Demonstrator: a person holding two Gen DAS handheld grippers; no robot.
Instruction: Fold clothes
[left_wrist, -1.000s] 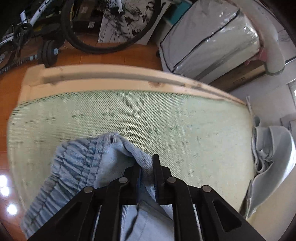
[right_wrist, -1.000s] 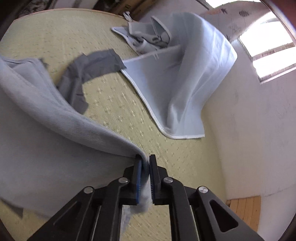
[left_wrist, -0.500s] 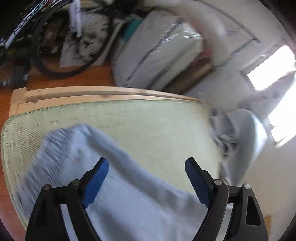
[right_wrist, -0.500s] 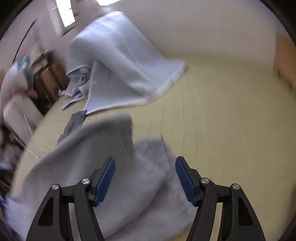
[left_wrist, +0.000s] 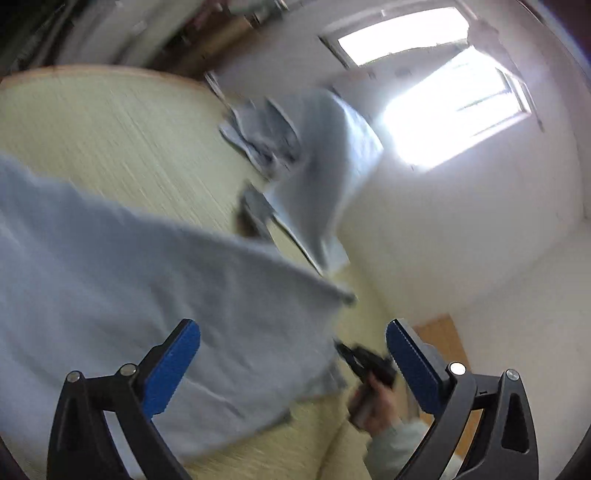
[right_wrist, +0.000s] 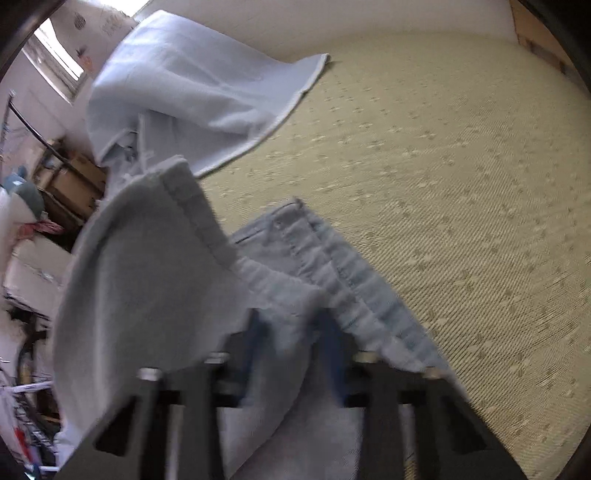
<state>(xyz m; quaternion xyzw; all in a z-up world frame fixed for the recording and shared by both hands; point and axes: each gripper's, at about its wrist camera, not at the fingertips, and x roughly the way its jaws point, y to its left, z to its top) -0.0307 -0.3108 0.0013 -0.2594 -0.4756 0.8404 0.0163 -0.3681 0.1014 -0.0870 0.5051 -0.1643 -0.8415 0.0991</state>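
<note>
A pair of light blue jeans lies folded over on the woven green mat. My left gripper is open and empty above the jeans. The right gripper shows small in the left wrist view, held in a hand at the jeans' edge. In the right wrist view my right gripper is blurred; its blue pads stand partly apart with denim of the jeans draped between and over them. The waistband lies flat on the mat.
A pale blue garment is heaped against the white wall; it also shows in the right wrist view. A small dark grey cloth lies beside it. Boxes and clutter stand beyond the mat's edge.
Both grippers let go of the jeans and opened half a second ago. The left gripper has swung right toward the wall. The right gripper has narrowed around a fold of denim.
</note>
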